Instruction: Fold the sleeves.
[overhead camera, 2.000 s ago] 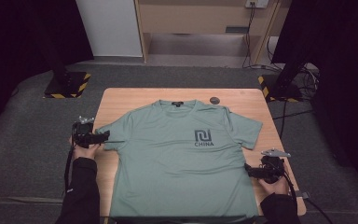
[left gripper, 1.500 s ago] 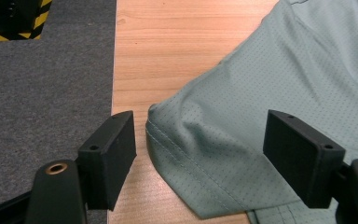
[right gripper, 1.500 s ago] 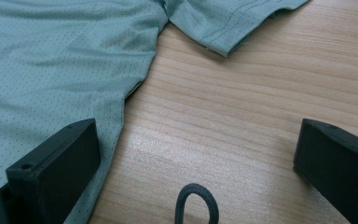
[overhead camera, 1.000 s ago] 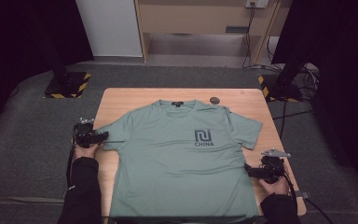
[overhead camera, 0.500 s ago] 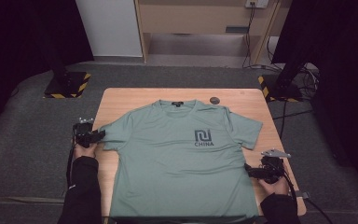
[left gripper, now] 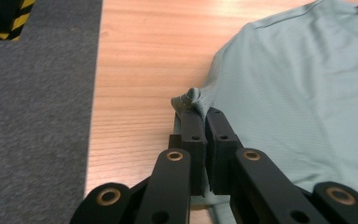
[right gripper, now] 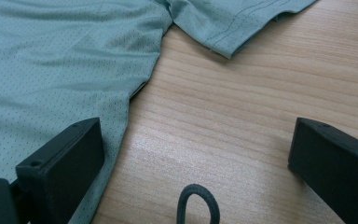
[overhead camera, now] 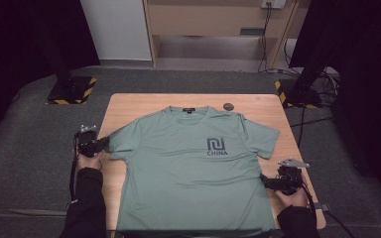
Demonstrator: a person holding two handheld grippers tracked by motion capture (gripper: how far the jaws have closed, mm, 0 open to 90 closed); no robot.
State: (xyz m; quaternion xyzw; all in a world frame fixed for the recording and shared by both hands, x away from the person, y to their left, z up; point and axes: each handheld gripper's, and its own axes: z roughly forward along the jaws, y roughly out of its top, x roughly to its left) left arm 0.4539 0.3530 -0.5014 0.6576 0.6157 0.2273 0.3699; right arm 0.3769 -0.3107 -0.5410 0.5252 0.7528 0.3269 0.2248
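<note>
A green shirt (overhead camera: 191,168) lies flat, front up, on the desk (overhead camera: 265,106). The left gripper (left gripper: 200,114) has its fingers clenched on the sleeve hem. The right gripper (right gripper: 193,154) has its fingers spread wide at the shirt's side edge, grasping nothing.

A wooden table (overhead camera: 258,105) carries a green T-shirt (overhead camera: 188,168) spread flat, plus a small dark disc (overhead camera: 228,106), perhaps a cap.
</note>
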